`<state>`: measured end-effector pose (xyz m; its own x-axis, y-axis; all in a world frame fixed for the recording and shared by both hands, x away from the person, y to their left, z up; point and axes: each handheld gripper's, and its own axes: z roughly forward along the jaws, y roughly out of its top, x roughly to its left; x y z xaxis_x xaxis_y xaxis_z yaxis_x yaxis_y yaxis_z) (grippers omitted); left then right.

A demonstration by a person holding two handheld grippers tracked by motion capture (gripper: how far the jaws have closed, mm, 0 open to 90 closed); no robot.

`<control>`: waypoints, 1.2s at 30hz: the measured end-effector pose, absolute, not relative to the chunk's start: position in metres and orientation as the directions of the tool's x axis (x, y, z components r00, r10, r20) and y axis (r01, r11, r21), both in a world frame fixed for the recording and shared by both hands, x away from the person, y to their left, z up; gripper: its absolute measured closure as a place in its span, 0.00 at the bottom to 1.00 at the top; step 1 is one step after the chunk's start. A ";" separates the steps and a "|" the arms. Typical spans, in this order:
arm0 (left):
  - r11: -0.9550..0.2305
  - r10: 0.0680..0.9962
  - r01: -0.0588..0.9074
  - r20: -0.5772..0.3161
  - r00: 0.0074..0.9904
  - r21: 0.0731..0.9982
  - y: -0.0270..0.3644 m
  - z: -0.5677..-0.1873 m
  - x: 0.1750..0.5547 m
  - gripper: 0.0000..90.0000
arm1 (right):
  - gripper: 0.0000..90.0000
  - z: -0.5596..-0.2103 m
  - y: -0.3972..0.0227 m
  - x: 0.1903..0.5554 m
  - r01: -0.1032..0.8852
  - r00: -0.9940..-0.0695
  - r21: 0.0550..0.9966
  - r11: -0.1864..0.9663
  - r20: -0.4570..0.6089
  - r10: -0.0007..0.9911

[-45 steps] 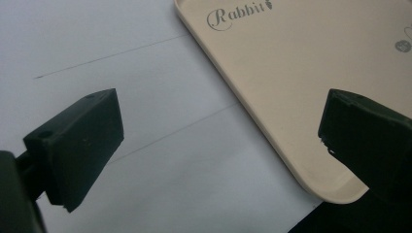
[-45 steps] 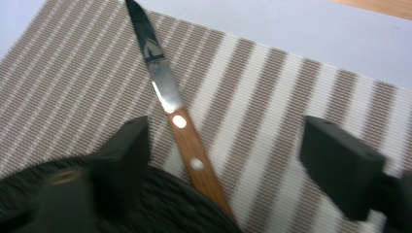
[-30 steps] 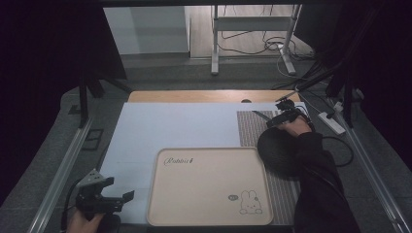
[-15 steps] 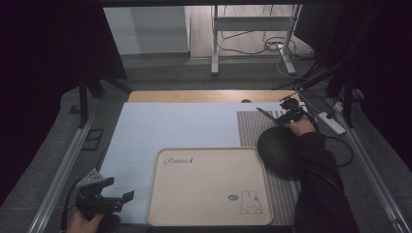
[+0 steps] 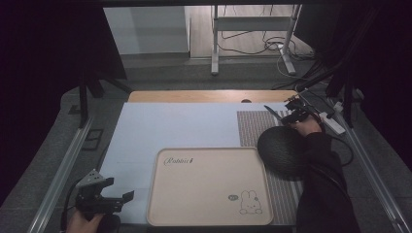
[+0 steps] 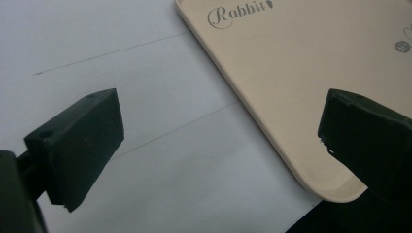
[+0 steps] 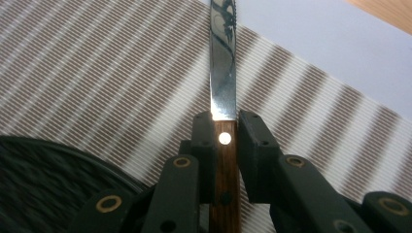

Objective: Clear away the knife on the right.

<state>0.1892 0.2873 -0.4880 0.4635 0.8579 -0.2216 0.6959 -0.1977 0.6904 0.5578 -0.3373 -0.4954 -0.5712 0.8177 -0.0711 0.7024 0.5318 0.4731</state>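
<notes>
Overhead — pale blue mat (image 5: 184,124) on wooden table (image 5: 194,95), dark room w/ cables.

Things lying on the table
A beige tray (image 5: 209,194), a striped mat (image 5: 250,128) and a dark round plate (image 5: 282,150) just beside it.

— How many things were on the table?

— One knife (image 7: 223,63), one tray (image 5: 209,187), one dark round plate (image 5: 282,150) and one striped mat (image 5: 250,128).

— And the tools?

— Two grippers — one left (image 5: 127,196), one right (image 5: 284,116) — each in one hand.

— Any sheets?

— One pale sheet (image 5: 180,126).
</notes>
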 end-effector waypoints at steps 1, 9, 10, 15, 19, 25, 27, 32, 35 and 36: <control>-0.197 0.858 0.696 -0.222 0.463 0.691 0.287 -0.488 0.189 0.03 | 0.86 -0.495 -0.341 0.557 0.707 -0.563 0.473 0.526 -0.075 0.823; -0.199 0.858 0.696 -0.220 0.464 0.690 0.287 -0.488 0.189 0.03 | 0.86 -0.485 -0.369 0.549 0.731 -0.506 0.498 0.467 -0.063 0.860; -0.200 0.858 0.696 -0.219 0.464 0.690 0.287 -0.488 0.189 0.03 | 0.86 -0.484 -0.370 0.548 0.732 -0.504 0.499 0.465 -0.063 0.861; -0.200 0.859 0.696 -0.218 0.464 0.689 0.287 -0.488 0.189 0.03 | 0.86 -0.474 -0.371 0.539 0.735 -0.496 0.492 0.466 -0.078 0.865; -0.203 0.858 0.695 -0.216 0.466 0.689 0.286 -0.488 0.189 0.03 | 0.86 -0.467 -0.369 0.530 0.741 -0.487 0.507 0.440 -0.046 0.872; -0.212 0.858 0.691 -0.207 0.470 0.691 0.286 -0.487 0.189 0.03 | 0.86 -0.462 -0.355 0.514 0.734 -0.505 0.506 0.453 -0.039 0.862; -0.213 0.858 0.689 -0.205 0.471 0.692 0.285 -0.487 0.188 0.03 | 0.86 -0.461 -0.351 0.510 0.731 -0.510 0.511 0.452 -0.032 0.860; -0.209 0.855 0.688 -0.211 0.473 0.695 0.286 -0.487 0.189 0.03 | 0.86 -0.462 -0.341 0.498 0.724 -0.524 0.512 0.462 -0.029 0.851; -0.206 0.854 0.687 -0.214 0.474 0.697 0.286 -0.487 0.189 0.03 | 0.86 -0.462 -0.335 0.490 0.720 -0.533 0.516 0.464 -0.018 0.846; -0.207 0.854 0.687 -0.214 0.474 0.697 0.286 -0.487 0.189 0.03 | 0.86 -0.462 -0.334 0.489 0.719 -0.534 0.518 0.465 -0.017 0.845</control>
